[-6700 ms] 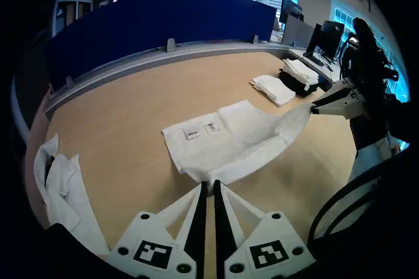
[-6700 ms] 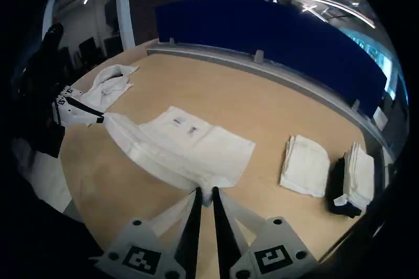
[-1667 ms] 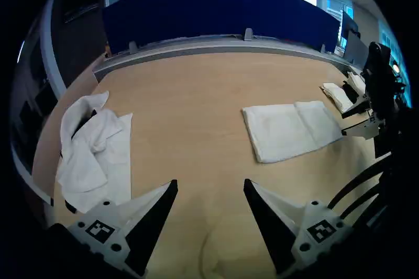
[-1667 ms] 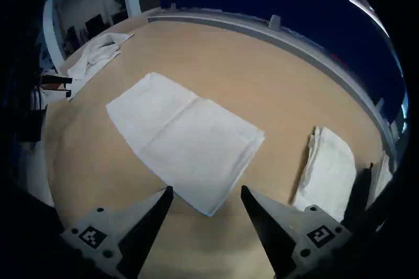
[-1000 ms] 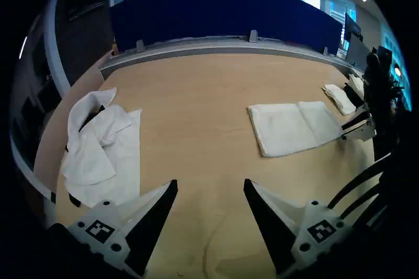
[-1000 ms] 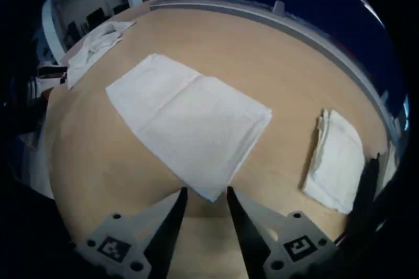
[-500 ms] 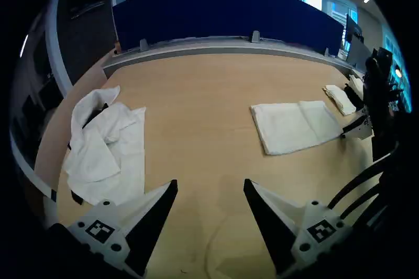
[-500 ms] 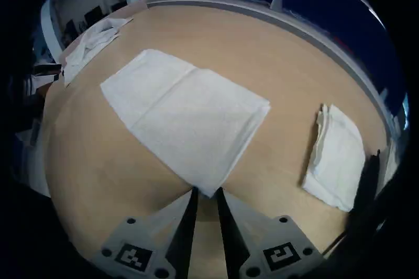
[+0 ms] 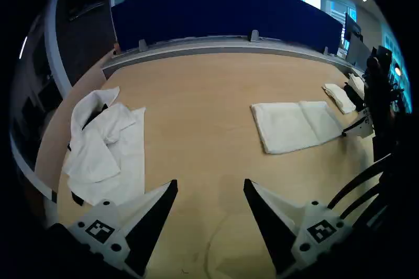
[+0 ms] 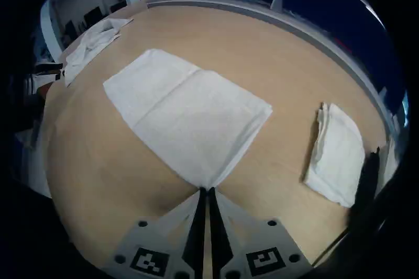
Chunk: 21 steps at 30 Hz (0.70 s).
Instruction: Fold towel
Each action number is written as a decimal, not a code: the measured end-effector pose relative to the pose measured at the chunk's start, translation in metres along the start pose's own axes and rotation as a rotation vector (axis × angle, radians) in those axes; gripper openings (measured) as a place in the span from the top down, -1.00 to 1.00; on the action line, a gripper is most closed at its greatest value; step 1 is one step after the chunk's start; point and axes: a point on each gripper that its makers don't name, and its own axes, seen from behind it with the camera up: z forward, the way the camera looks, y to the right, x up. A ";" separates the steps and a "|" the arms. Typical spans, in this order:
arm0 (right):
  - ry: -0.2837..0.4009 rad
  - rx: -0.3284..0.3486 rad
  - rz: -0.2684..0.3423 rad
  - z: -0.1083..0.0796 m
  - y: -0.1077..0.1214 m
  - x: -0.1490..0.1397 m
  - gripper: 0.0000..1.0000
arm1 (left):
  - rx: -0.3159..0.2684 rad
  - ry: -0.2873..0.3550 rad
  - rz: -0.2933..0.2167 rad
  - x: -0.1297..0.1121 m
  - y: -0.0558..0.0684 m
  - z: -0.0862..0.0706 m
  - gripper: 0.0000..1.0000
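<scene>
Right tongs (image 10: pixel 208 191) low at towel (image 10: pixel 194 116) corner

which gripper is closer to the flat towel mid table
Right. The right gripper is closed on the towel's corner; the left gripper is open over bare table, apart from it.

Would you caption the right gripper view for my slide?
Right tongs pinching the near corner of a folded white towel.
</scene>
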 end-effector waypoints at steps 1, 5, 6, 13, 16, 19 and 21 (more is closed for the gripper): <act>0.001 0.001 0.005 -0.001 -0.001 0.001 0.92 | -0.001 0.000 0.000 0.000 0.000 0.000 -0.88; 0.012 0.000 0.018 -0.004 -0.002 0.005 0.92 | -0.005 0.001 -0.001 0.002 0.001 0.000 -0.88; 0.016 -0.001 0.020 -0.005 -0.002 0.007 0.92 | -0.006 0.002 -0.002 0.002 0.001 0.000 -0.88; 0.067 -0.007 0.015 -0.020 -0.004 0.029 0.92 | -0.008 0.007 0.000 0.004 0.001 -0.003 -0.88; 0.097 -0.010 0.007 -0.027 -0.005 0.045 0.92 | -0.009 0.010 -0.002 0.005 0.001 -0.004 -0.88; 0.126 -0.010 -0.007 -0.035 -0.008 0.062 0.92 | -0.010 0.015 -0.005 0.007 0.001 -0.005 -0.88; 0.143 -0.008 -0.018 -0.039 -0.011 0.072 0.92 | -0.010 0.018 -0.006 0.008 0.000 -0.006 -0.88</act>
